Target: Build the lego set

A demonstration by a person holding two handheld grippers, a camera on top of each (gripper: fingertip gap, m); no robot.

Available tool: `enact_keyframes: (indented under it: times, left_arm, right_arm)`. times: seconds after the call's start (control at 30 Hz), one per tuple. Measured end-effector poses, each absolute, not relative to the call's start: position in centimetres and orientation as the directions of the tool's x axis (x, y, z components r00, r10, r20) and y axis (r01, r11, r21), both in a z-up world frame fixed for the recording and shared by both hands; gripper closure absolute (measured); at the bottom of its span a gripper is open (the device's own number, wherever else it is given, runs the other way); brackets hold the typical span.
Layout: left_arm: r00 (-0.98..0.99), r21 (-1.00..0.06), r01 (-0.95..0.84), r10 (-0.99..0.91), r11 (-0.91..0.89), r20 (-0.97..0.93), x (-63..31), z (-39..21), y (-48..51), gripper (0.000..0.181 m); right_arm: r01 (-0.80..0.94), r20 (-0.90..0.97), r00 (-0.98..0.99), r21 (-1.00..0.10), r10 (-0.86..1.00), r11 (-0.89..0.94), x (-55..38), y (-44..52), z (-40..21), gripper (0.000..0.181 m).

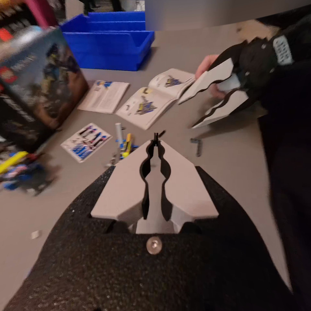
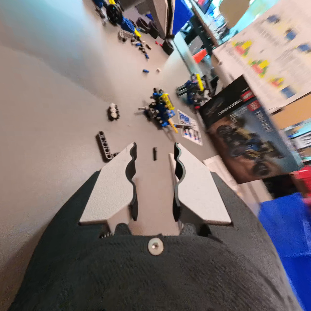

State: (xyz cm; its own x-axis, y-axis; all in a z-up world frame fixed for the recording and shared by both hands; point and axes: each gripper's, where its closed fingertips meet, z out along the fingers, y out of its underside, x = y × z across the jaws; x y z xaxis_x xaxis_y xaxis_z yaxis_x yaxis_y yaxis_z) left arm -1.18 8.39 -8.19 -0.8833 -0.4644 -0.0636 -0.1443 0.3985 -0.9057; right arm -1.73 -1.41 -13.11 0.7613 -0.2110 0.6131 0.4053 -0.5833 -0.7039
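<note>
A tiny black pin [image 1: 156, 137] is pinched by the left tongs [image 1: 156, 143]; the right tongs [image 2: 154, 146] are wide open and empty. The pin could be dropped if the pinch is loosened.

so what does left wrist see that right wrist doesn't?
Left wrist only: the open instruction booklet, the right gripper open near its pages, and the left gripper shut on a small black pin.
Right wrist only: a wheel with a pile of loose parts at the far end of the table, and a black pin lying ahead of the open fingers.
Both: set box, sticker sheet, blue-and-yellow subassembly, black L-shaped beam.
</note>
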Motion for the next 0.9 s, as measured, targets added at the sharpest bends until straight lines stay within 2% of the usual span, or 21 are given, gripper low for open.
enact_keyframes:
  times: [0.17,0.27,0.33,0.4,0.47,0.9]
  left_arm:
    - [-0.902,-0.872,-0.338,-0.388,0.354,0.192,-3.4,-10.5,1.8,0.180]
    - [-0.894,-0.836,-0.397,-0.365,0.380,0.258,-4.0,-12.0,-1.0,0.180]
    - [-0.887,-0.814,-0.416,-0.378,0.405,0.265,-3.9,-12.8,-2.0,0.180]
    - [-0.884,-0.790,-0.416,-0.406,0.450,0.234,-3.5,-13.7,-2.3,0.180]
    - [-0.884,-0.779,-0.415,-0.411,0.470,0.223,-3.5,-14.0,-2.7,0.180]
    - [-0.871,-0.761,-0.448,-0.423,0.469,0.252,-2.4,-14.4,-4.0,0.180]
  right_arm:
    - [0.570,0.754,0.613,-0.630,-0.238,-0.528,-2.4,-1.0,-11.2,0.133]
    - [0.658,0.856,0.486,-0.492,-0.178,-0.570,-2.4,-1.4,-11.9,0.130]
    - [0.684,0.884,0.446,-0.437,-0.139,-0.583,-2.5,-1.7,-12.7,0.132]
    - [0.700,0.896,0.409,-0.429,-0.172,-0.570,-2.4,-2.1,-12.1,0.141]
    - [0.715,0.900,0.393,-0.429,-0.190,-0.552,-2.4,-2.5,-11.9,0.142]
    - [0.751,0.959,0.270,-0.268,-0.090,-0.603,-2.2,-3.0,-13.0,0.158]
